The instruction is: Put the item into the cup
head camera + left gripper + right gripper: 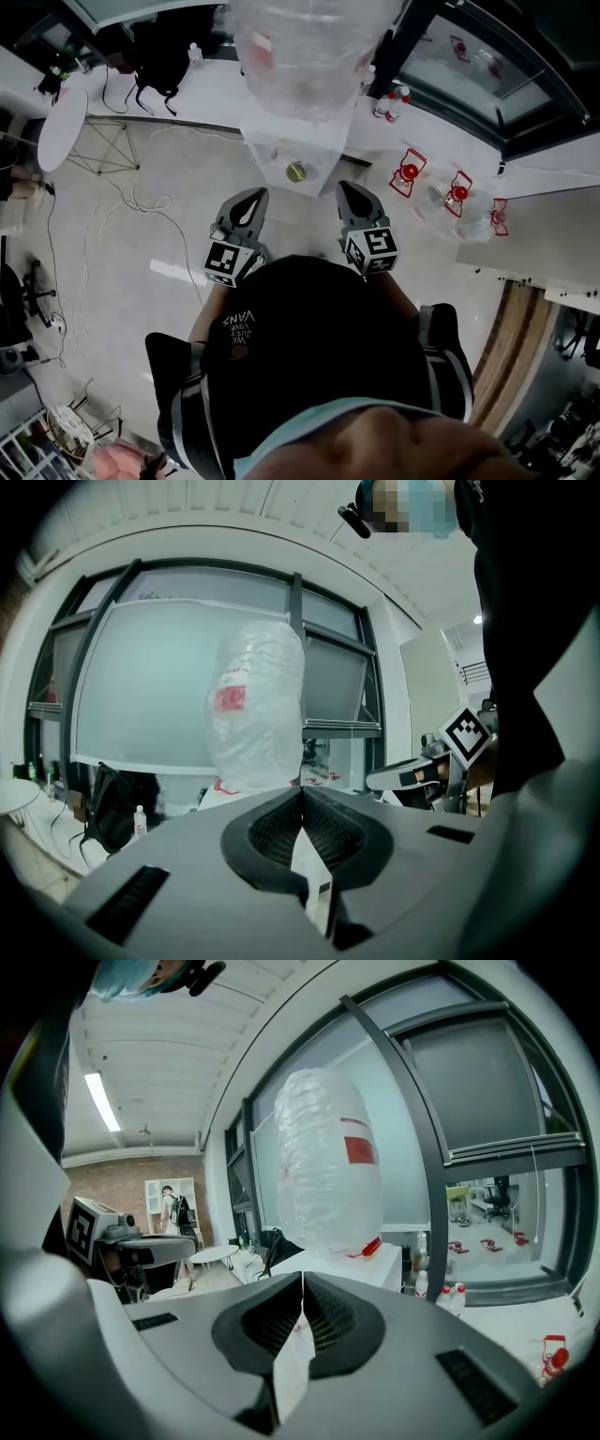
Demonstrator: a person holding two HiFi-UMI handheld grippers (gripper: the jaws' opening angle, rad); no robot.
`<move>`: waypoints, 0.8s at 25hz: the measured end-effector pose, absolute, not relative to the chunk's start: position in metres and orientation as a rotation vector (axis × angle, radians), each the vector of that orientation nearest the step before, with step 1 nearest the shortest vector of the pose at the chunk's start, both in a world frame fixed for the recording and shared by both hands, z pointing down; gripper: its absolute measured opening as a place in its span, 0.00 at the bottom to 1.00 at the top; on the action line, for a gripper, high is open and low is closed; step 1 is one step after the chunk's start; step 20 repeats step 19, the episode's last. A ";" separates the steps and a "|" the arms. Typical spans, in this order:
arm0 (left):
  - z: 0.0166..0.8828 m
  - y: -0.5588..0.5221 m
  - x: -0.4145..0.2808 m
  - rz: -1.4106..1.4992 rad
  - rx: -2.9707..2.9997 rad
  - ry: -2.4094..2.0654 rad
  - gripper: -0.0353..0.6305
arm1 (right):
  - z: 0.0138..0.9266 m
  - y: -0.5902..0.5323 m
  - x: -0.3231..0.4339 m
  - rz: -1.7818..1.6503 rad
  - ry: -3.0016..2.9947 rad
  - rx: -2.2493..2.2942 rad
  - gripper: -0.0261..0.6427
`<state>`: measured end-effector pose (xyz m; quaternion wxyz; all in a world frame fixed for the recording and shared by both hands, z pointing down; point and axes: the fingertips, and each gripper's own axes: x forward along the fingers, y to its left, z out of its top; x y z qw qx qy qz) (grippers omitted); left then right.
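I see no cup and no loose item in any view. My left gripper [254, 195] [301, 790] is held level in front of a white water dispenser [298, 141], its jaws shut with nothing between them. My right gripper [349, 188] [302, 1278] hangs beside it at about the same height, jaws also shut and empty. Both point at the big clear water bottle [314, 47] [256, 708] [328, 1162] on top of the dispenser. A small brass-coloured knob [296, 172] sits on the dispenser's front, just beyond the two gripper tips.
A window sill [441, 141] at the right carries small red-capped bottles [389, 101] and clear jars with red clasps [409, 173]. A round white table [62, 127] and cables on the floor [141, 202] lie to the left. A black bag [112, 808] rests by the window.
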<state>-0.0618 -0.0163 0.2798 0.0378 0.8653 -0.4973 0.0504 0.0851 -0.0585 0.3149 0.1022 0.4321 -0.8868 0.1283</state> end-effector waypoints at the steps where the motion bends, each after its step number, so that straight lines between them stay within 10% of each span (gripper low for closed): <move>1: 0.279 -0.015 -0.062 0.151 2.649 -1.539 0.08 | 0.315 -0.058 0.086 0.374 -2.620 1.267 0.11; 20: 0.279 -0.012 -0.056 0.122 2.598 -1.615 0.08 | 0.328 -0.054 0.092 0.385 -2.624 1.172 0.10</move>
